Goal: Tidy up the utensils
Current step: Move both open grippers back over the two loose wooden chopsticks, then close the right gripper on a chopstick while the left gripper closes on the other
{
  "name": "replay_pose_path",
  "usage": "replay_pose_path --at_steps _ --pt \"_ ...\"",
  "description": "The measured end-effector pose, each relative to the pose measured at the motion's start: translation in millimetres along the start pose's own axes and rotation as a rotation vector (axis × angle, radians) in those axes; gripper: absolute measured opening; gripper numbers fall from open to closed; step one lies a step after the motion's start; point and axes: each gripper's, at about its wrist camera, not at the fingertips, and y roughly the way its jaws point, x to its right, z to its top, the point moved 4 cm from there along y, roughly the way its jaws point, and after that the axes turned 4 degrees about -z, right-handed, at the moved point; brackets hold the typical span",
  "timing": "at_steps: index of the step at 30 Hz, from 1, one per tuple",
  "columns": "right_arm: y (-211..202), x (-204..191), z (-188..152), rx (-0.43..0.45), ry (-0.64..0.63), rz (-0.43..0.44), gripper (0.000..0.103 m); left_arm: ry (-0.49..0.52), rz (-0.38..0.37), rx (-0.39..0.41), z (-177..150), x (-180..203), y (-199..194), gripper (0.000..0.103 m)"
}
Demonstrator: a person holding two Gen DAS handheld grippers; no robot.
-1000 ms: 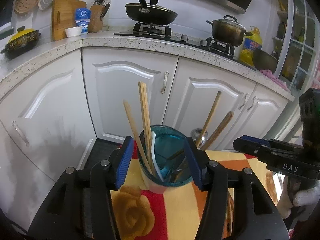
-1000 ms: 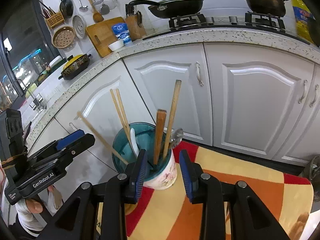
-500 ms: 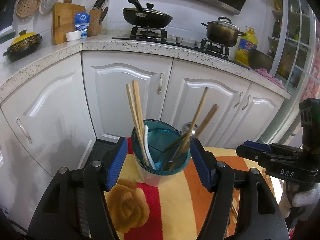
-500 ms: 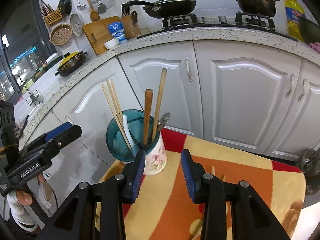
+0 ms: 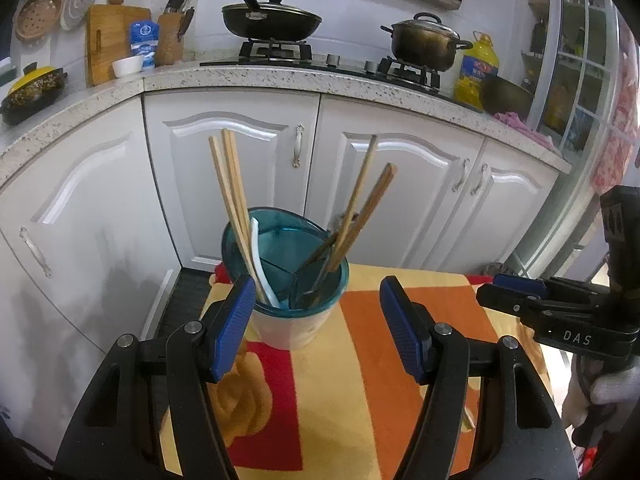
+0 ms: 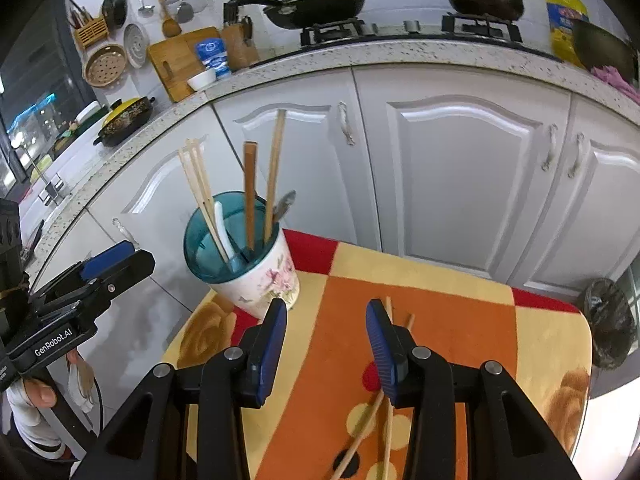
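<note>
Presently: utensil holder (image 5: 286,280) at frame centre, left gripper (image 5: 318,320) jaws wide, empty.
Right view: right gripper (image 6: 326,344) jaws opening, empty; loose chopsticks (image 6: 384,420) lay lower centre on tablecloth (image 6: 480,340). Advisable: straddle both sticks squarely before closing.

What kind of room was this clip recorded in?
A home kitchen, almost certainly: a gas stove carries a lidded black pan, a speckled countertop runs over white cabinets, and a cutting board and knife block stand by the wall.
</note>
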Motion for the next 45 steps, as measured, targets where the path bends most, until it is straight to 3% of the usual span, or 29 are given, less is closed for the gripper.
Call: replay_pose_path --at_steps 12,21,35,39,45 --pt "17.5 28.6 -31.7 -0.071 0.039 -0.036 0.041 0.012 -0.011 -0.032 -15.0 7.8 13.5 0.064" --pt "63.8 56.7 -62.5 -0.183 0.091 -0.047 0.040 -0.011 -0.050 -0.097 -39.3 7.9 36.8 0.064" --pt "132.4 57.2 -60.3 -0.272 0.027 -0.047 0.011 -0.019 -0.066 -0.200 -61.1 9.5 68.8 0.064" --pt "133.9 63.1 -62.9 -0.275 0.027 -0.045 0.005 -0.016 -0.072 -0.209 -61.7 12.7 73.6 0.064" --pt "114.1 84.7 -68.9 -0.254 0.089 -0.048 0.005 -0.007 -0.091 -0.229 -63.2 21.3 83.2 0.064"
